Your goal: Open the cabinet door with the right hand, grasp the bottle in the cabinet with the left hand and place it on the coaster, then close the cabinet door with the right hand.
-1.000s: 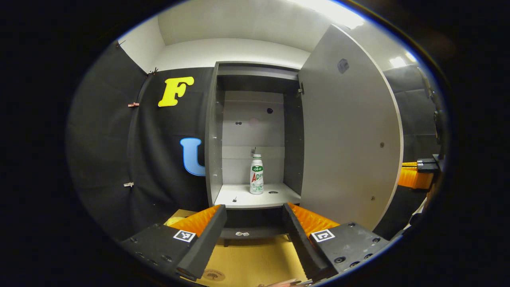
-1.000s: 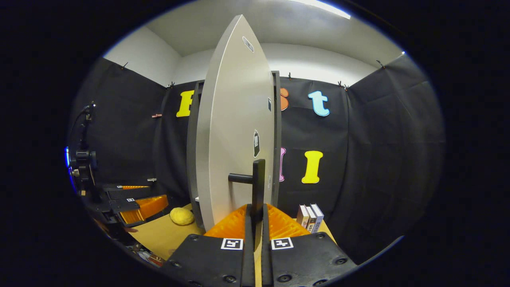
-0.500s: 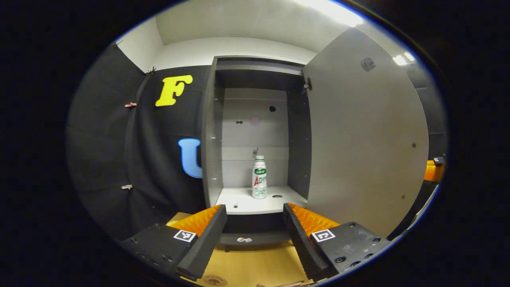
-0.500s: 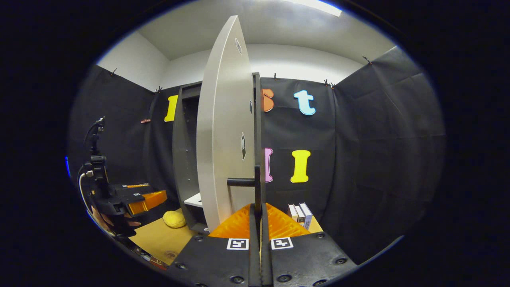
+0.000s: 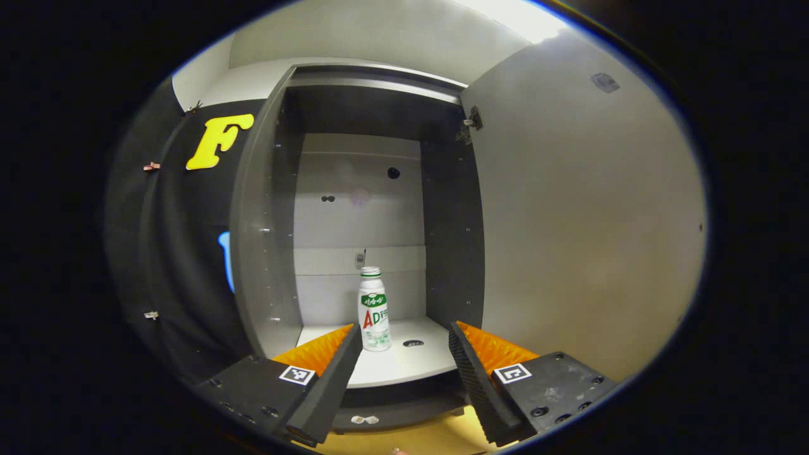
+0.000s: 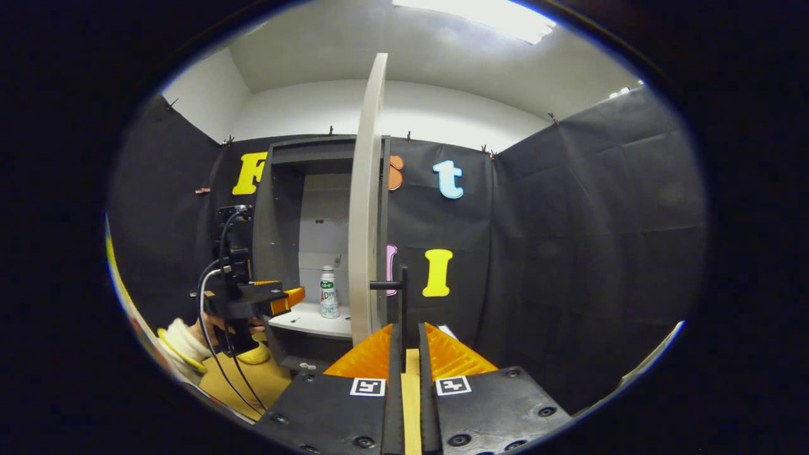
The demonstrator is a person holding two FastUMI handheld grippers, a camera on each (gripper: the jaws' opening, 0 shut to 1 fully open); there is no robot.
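Left gripper view has your left gripper [image 5: 404, 354] at the bottom centre of the frame with its fingers spread wide, nothing between them. Just above the gap, a little left of centre, the bottle [image 5: 374, 311] stands upright on the pale shelf [image 5: 411, 366] inside the open cabinet [image 5: 265, 221]. The bottle is still apart from both fingers. The cabinet door [image 5: 581, 221] fills the right side of that frame, swung wide.

Right gripper view shows your right gripper [image 6: 406, 341] at bottom centre, fingers drawn close with a thin gap; the dark door handle [image 6: 399, 297] rises just above the tips, and whether they still pinch it is hard to tell from here. The door [image 6: 366, 208] stands edge-on in the middle of the frame. At lower left your left gripper [image 6: 278, 301] points toward the shelf [image 6: 310, 322], held by a hand [image 6: 218, 325], with the bottle [image 6: 328, 292] just to its right.
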